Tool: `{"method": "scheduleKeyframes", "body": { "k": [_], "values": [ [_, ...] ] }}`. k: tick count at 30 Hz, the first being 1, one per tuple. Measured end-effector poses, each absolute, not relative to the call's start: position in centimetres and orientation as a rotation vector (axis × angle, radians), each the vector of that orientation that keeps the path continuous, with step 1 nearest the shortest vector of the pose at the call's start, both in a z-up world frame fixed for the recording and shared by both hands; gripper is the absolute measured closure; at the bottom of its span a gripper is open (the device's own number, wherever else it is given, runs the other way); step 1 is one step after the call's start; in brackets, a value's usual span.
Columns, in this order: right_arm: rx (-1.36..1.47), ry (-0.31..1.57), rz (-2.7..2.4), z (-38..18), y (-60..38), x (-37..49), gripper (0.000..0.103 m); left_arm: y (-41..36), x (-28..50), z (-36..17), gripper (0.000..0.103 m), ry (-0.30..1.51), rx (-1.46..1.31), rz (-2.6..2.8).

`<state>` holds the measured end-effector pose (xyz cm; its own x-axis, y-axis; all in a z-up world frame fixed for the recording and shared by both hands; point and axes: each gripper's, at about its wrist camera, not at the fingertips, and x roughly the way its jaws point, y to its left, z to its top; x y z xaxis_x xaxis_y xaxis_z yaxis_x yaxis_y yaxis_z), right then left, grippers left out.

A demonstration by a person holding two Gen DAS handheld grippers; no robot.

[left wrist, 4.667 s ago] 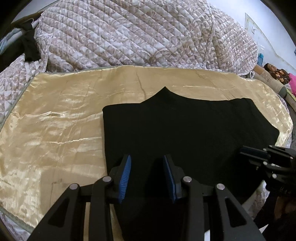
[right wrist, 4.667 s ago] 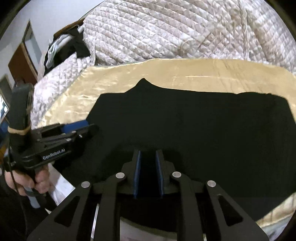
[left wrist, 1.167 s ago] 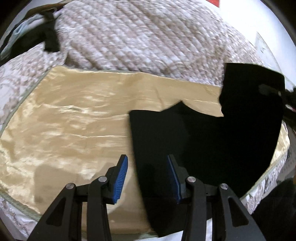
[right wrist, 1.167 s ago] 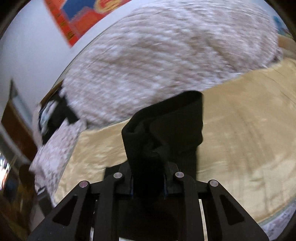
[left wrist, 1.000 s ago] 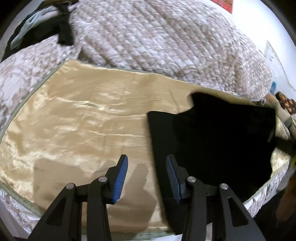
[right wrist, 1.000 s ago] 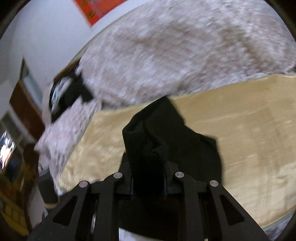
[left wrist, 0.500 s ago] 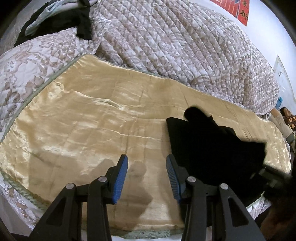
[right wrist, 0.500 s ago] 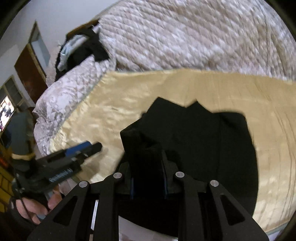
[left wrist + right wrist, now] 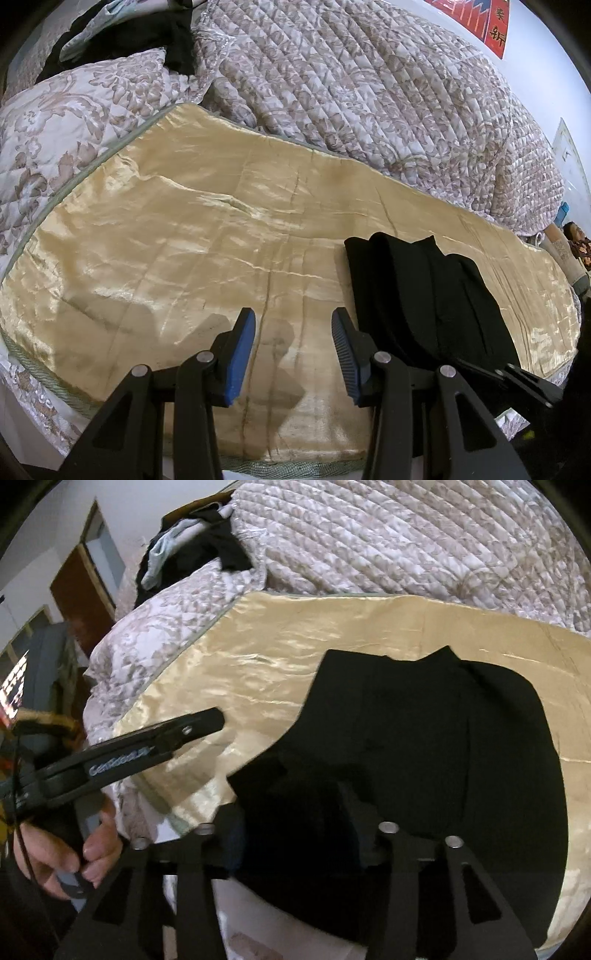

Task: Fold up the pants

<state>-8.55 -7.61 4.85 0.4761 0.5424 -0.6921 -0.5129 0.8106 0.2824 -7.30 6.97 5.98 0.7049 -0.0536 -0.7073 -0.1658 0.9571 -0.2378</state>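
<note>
The black pants [image 9: 428, 295] lie folded into a narrow stack on the gold satin sheet [image 9: 184, 240], right of my left gripper [image 9: 293, 349]. That gripper is open and empty, hovering over bare sheet just left of the pants' edge. In the right wrist view the pants [image 9: 424, 731] fill the middle. My right gripper [image 9: 295, 823] is at their near edge with its jaws spread wide. Black cloth lies between and under its fingers and hides the pads. The left gripper [image 9: 199, 725] shows from the side at the left.
A quilted floral bedspread [image 9: 351, 85] is bunched behind the sheet. A pile of dark and pale clothes [image 9: 192, 550] lies at the far left corner. The bed's front edge [image 9: 258, 465] runs just below the grippers. A door [image 9: 85, 587] stands at the left.
My right gripper carried the pants' free end over and laid it on the rest, then its jaws spread apart. My left gripper drifted left, off the pants onto bare sheet.
</note>
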Motion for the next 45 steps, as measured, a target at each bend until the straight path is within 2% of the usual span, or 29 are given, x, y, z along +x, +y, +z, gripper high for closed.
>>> {"method": "scheduleKeyframes", "body": {
  "k": [8, 11, 17, 22, 27, 31, 32, 33, 35, 45],
  "values": [
    [0.114, 0.731, 0.63, 6.8, -11.7, -11.0, 0.05, 6.0, -7.1, 6.7, 0.057, 0.758, -0.299, 0.023],
    [0.096, 0.877, 0.575, 3.6, -12.4, -9.6, 0.072, 5.2, -7.0, 7.1, 0.057, 0.742, -0.298, -0.017],
    [0.116, 0.914, 0.692, 4.2, -13.7, -9.4, 0.073, 2.3, -5.0, 8.4, 0.057, 0.724, -0.265, -0.107],
    [0.172, 0.842, 0.578, 7.0, -18.0, -6.2, 0.073, -0.8, -0.7, 9.3, 0.057, 0.743, -0.221, -0.198],
    [0.132, 0.865, 0.5, 7.3, -19.1, 0.0, 0.073, -2.8, 2.8, 6.6, 0.057, 0.796, -0.135, -0.202],
    [0.11, 0.932, 0.439, 4.9, -19.1, 3.8, 0.073, -2.5, 2.1, 4.5, 0.057, 0.802, -0.089, -0.144],
    [0.121, 0.948, 0.401, 4.0, -19.6, 4.8, 0.077, -2.5, 1.7, 4.4, 0.057, 0.79, -0.087, -0.139],
    [0.152, 0.949, 0.389, 3.4, -20.3, 5.1, 0.086, -2.5, 1.5, 4.3, 0.057, 0.781, -0.086, -0.135],
    [0.228, 0.934, 0.385, 3.2, -21.6, 5.3, 0.091, -2.3, 1.1, 4.2, 0.055, 0.772, -0.094, -0.129],
    [0.217, 0.866, 0.338, 4.8, -22.2, 3.4, 0.088, -2.1, 0.5, 4.9, 0.053, 0.762, -0.114, -0.107]
  ]
}}
